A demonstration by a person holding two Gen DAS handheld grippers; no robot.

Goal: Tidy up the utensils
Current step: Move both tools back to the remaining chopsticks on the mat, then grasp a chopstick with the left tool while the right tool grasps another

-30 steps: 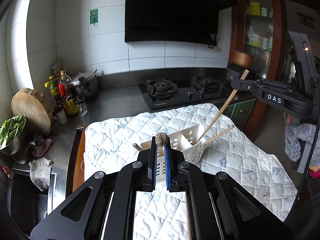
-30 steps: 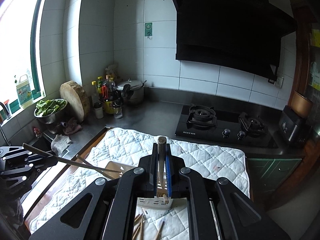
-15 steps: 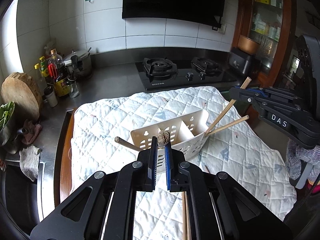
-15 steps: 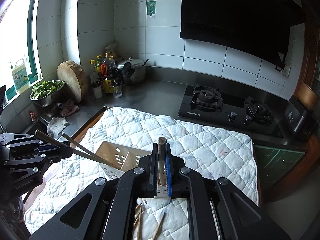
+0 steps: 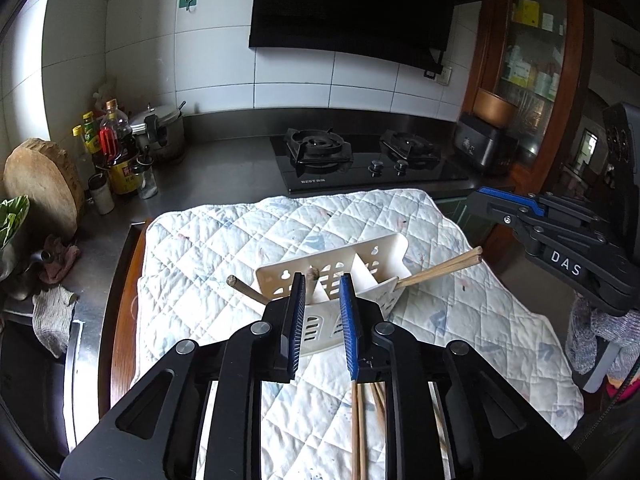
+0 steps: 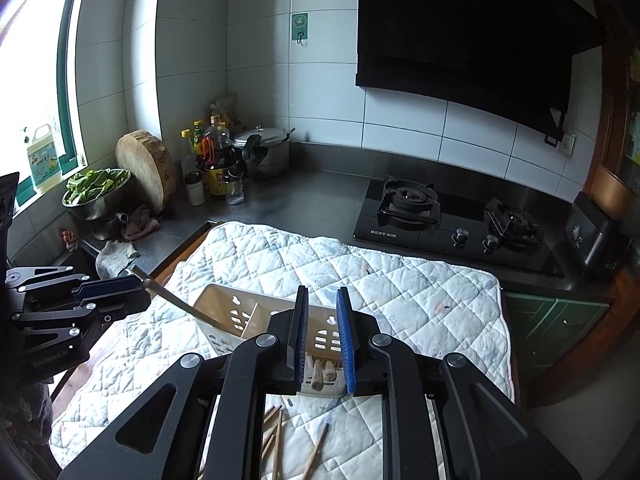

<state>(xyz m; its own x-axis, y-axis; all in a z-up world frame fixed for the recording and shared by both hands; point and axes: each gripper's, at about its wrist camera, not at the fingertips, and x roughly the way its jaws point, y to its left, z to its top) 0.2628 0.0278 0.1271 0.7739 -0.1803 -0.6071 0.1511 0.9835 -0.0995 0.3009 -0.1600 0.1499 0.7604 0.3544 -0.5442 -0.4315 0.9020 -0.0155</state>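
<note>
The white utensil holder lies on the quilted cloth, chopsticks poking from its compartments. Both the left gripper and the right gripper hover above it, jaws parted, empty. Loose chopsticks lie near it.

Ahead of me a white quilt covers the counter. Beyond it sits a black hob under a dark hood. In the left corner I see a wood block, bottles, a pot and a bowl of greens.
</note>
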